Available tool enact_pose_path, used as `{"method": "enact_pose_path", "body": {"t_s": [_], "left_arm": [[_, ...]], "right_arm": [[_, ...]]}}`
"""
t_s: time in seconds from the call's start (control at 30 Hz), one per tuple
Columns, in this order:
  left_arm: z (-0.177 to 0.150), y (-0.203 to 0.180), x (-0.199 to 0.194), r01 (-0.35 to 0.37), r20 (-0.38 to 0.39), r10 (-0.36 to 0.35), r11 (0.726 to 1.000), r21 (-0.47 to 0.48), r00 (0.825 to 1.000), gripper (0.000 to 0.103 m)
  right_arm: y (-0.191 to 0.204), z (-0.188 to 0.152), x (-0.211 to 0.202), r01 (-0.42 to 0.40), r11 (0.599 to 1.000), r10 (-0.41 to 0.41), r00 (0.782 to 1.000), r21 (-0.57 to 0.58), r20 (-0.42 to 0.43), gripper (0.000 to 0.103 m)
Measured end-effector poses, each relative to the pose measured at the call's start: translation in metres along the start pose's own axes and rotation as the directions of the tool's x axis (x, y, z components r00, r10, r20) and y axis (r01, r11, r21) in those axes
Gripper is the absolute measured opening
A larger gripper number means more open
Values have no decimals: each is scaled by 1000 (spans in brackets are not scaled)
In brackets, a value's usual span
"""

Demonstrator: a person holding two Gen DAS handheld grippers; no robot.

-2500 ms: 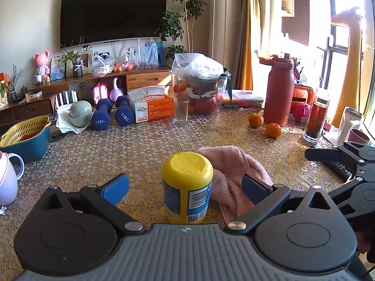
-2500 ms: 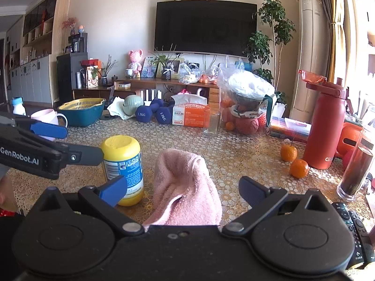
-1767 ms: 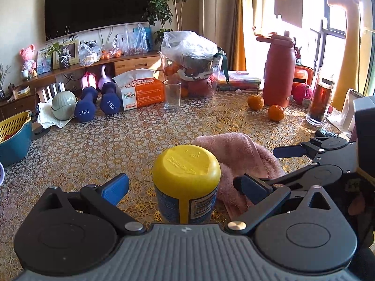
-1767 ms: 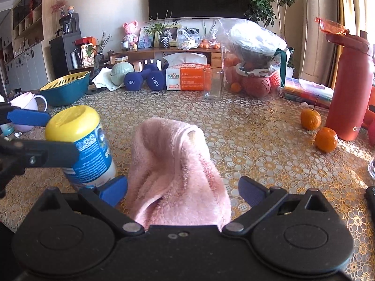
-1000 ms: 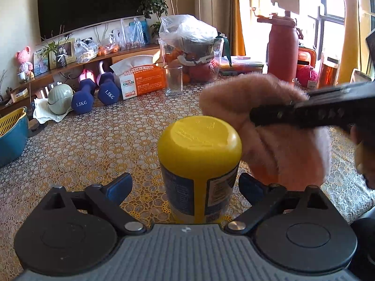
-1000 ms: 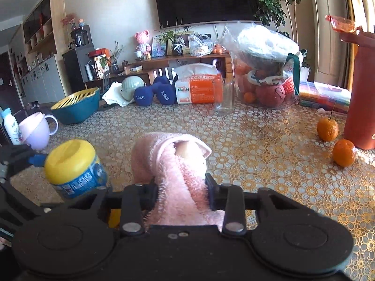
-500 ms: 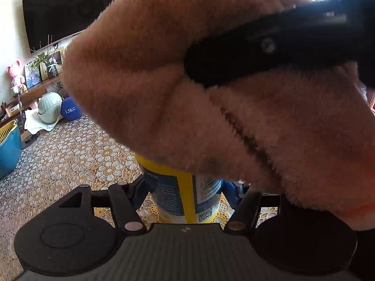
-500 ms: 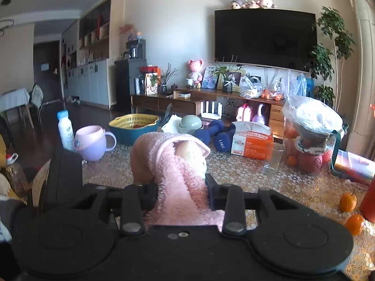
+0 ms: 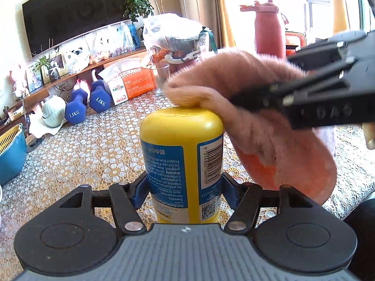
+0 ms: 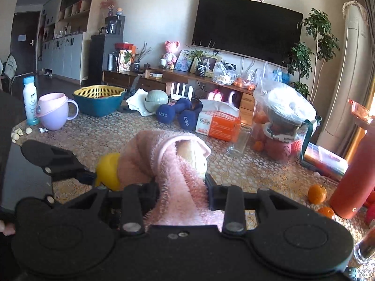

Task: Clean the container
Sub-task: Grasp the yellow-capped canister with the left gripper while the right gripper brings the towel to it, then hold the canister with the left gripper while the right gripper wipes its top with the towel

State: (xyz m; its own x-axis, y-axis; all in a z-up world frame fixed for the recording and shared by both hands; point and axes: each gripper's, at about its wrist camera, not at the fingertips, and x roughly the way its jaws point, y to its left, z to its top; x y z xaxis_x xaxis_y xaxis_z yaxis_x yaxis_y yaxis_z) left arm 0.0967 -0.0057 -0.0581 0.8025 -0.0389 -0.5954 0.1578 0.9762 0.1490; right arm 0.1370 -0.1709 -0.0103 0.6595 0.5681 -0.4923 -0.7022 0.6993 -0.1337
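- Jar (image 9: 182,164), yellow with a blue label, stands upright on the tabletop (image 9: 93,154), close in front of the left wrist camera; the print on its label reads upside down, so it may be standing on its lid, though I cannot be sure.
- Left claw (image 9: 184,187) is pinching the jar low on its body, a blue pad on each side. That low hold looks right for steadying it; I would keep the squeeze firm so a sideways rub does not tip or spin the jar.
- Right claw (image 10: 181,187) is pressed together on a pink towel (image 10: 168,161), whose free fold rests on the jar's top and drapes down its right side.
- To wipe well, I judge the towel should be drawn across the top, then down and round the wall, with light downward pressure so the force goes into the tabletop and not against the left claw's hold.
- The towel's loose end could snag on the left claw; keep strokes above the pads.
- Further back stand a glass (image 10: 236,142) and dumbbells (image 9: 86,105), well apart from the wiping.
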Motion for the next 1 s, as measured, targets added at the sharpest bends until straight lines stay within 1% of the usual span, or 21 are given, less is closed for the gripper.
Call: {"method": "enact_pose_path", "body": {"t_s": [0.1, 0.17, 0.23, 0.3, 0.37, 0.43, 0.5, 0.57, 0.63, 0.73, 0.8, 1.0], "left_arm": [[2, -1, -8, 1, -12, -1, 1000, 18, 1000, 64], [1, -2, -10, -9, -33, 11, 999, 53, 999, 64], [1, -2, -8, -15, -55, 20, 996, 84, 998, 64], [2, -5, -9, -13, -78, 21, 994, 109, 997, 64], [2, -8, -7, -13, -95, 25, 991, 132, 995, 64], [2, -13, -5, -3, -111, 20, 988, 154, 994, 64], [2, -19, -5, 10, -117, 10, 985, 174, 993, 64], [3, -25, -5, 22, -121, 2, 981, 194, 993, 64], [3, -30, -5, 33, -124, -7, 977, 209, 992, 64], [2, -34, -4, 42, -136, -12, 974, 222, 991, 64], [-1, -35, -4, 46, -140, -15, 974, 223, 990, 64], [1, -34, -6, 58, -132, -31, 977, 204, 991, 63]], "right_arm": [[-3, -11, 4, 40, 999, -40, 999, -13, -31, 35], [-9, -15, 5, 79, 997, -80, 996, -10, -45, 35], [-17, -14, 0, 97, 995, -97, 995, 15, -38, 35], [-23, -8, -10, 87, 995, -87, 996, 55, -10, 35], [-25, 0, -23, 45, 994, -49, 998, 95, 35, 35], [-25, 10, -35, -21, 992, 11, 996, 122, 83, 35], [-18, 19, -45, -81, 990, 67, 990, 113, 124, 35], [-9, 24, -50, -134, 986, 119, 983, 100, 142, 35], [0, 26, -47, -172, 981, 159, 978, 88, 138, 35], [10, 21, -37, -138, 989, 133, 986, 43, 103, 35], [10, 16, -31, -113, 993, 110, 990, 35, 89, 35], [-6, 1, -13, -51, 997, 49, 998, 66, 36, 35]]}}
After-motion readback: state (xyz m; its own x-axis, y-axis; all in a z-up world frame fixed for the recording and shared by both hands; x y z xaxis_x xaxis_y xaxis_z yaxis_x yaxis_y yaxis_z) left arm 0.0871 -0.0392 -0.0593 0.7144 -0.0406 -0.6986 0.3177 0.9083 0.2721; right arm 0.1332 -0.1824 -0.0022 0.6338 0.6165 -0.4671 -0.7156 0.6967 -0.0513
